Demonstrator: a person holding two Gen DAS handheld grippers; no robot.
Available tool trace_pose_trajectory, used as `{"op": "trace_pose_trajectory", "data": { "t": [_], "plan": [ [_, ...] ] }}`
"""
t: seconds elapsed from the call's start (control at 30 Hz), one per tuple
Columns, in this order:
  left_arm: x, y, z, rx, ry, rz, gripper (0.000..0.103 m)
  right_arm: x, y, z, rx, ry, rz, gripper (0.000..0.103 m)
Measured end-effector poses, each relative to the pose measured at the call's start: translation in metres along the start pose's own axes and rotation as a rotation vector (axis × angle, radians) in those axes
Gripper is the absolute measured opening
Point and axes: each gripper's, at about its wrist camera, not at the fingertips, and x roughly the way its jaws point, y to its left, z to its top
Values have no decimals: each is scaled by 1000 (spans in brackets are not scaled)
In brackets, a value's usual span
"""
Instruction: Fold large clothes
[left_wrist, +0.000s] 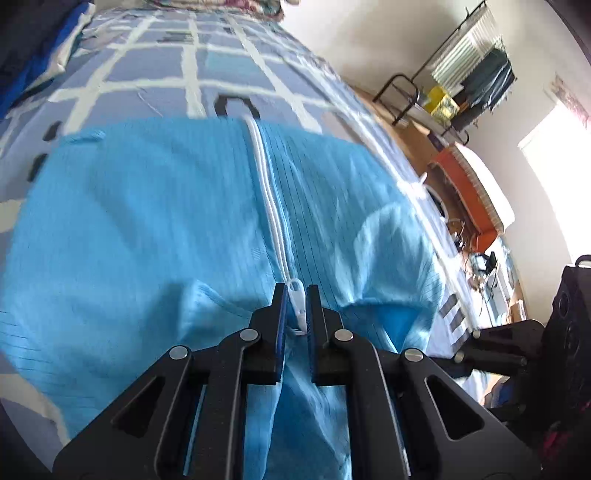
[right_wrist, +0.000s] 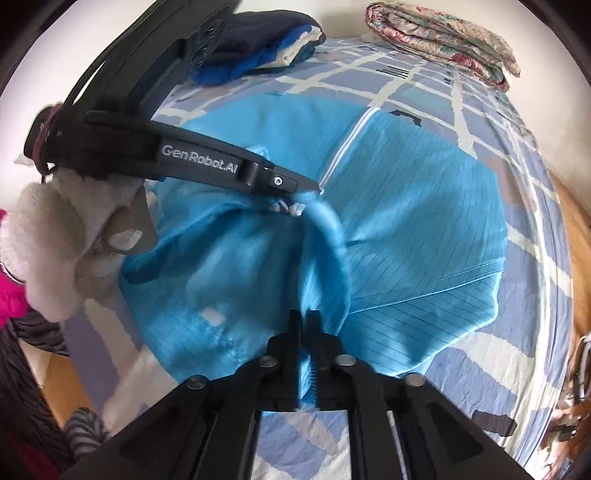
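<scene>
Left claw (left_wrist: 295, 295) pinching blue garment (left_wrist: 147, 221) at white zipper pull (left_wrist: 298, 297). Right claw (right_wrist: 304, 325) pressed together on bunched collar fold of same garment. Garment spread across checked bedsheet (right_wrist: 480, 110) on bed, folded clothes (right_wrist: 258, 40) beyond.

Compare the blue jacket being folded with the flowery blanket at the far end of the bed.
The blue jacket is plain sky blue with a white zip; the flowery blanket is patterned pink and green. The jacket lies spread and rumpled, pinched by both grippers; the blanket sits folded and untouched. Both rest on the checked bedsheet.
</scene>
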Motion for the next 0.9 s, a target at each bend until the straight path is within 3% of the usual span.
{"op": "trace_pose_trajectory", "data": {
  "t": [0.03,0.13,0.3,0.33,0.4,0.5,0.6,0.73,0.8,0.9],
  "plan": [
    [-6,1,1,-2,-9,-5,6,-6,-1,2,8,-30,26,29],
    [-22,1,2,-16,-30,-37,6,-19,-9,13,50,-86,83,30],
    [-12,-10,-2,9,20,-91,6,-10,-8,20,38,-60,46,32],
    [-9,-11,-2,11,31,-100,8,-7,-4,19,25,-50,31,32],
    [1,-12,2,-1,53,-122,21,5,5,13,-12,-17,-10,32],
    [9,-19,9,19,73,-154,26,15,4,4,-16,17,-48,17],
    [15,-29,16,61,91,-133,26,14,-2,1,12,3,-42,4],
    [34,-30,22,77,143,-68,26,9,-1,-3,6,-28,-58,0],
    [45,-26,21,50,194,-100,26,8,5,-5,-36,-38,-94,0],
    [52,-18,20,1,235,-157,12,7,18,-10,-107,-53,-181,0]
  ]
}}
